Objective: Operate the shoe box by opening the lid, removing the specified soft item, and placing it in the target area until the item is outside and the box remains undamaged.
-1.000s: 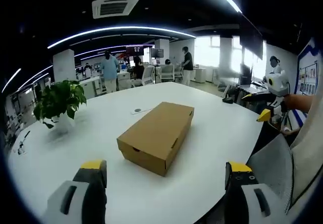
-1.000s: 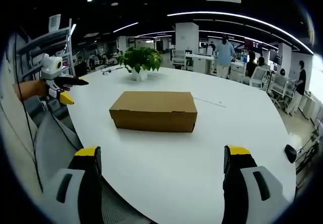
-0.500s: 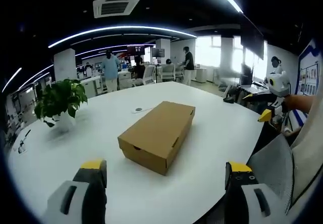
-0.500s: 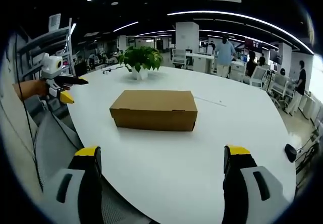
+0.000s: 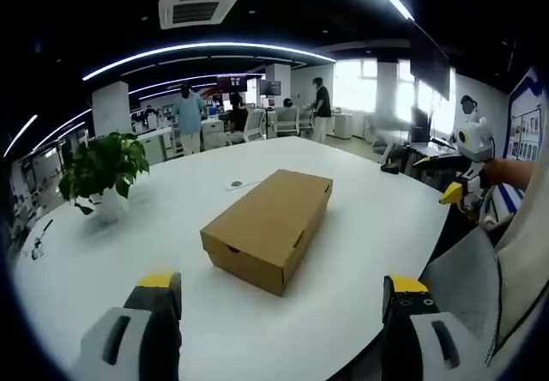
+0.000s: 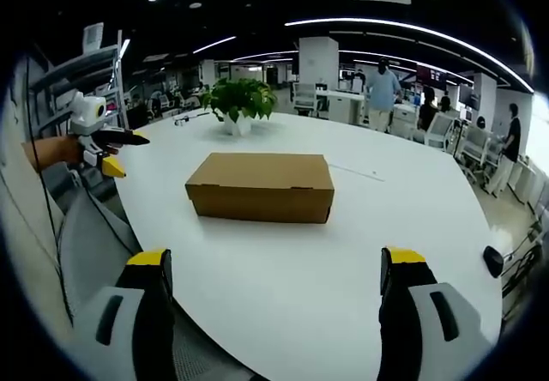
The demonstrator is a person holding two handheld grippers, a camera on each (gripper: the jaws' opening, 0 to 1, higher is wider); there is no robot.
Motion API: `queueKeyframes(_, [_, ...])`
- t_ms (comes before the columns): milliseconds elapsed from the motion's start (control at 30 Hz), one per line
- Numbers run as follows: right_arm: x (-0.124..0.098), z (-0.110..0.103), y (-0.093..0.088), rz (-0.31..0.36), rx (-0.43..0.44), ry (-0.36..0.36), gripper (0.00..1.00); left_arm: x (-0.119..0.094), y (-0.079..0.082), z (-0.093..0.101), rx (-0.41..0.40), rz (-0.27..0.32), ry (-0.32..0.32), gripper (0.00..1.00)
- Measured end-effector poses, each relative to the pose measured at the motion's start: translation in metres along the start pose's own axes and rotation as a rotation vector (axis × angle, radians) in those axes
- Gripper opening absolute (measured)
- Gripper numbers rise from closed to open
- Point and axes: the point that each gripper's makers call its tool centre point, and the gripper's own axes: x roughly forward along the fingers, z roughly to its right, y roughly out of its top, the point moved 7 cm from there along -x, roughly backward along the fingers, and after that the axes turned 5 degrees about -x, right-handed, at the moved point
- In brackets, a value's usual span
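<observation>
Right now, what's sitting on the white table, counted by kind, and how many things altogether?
Cardboard box: 1, lid shut
Potted plant: 1
Small flat round thing beyond the box, too small to identify: 1
Total: 3 on the table
</observation>
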Motion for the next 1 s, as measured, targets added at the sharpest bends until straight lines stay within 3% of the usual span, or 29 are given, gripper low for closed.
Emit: queueKeyframes(1000, [0.010, 0.017, 0.003, -0.017, -0.031, 0.036, 0.96, 0.005, -0.007, -0.002, -0.017, -0.027, 0.036, 1.00])
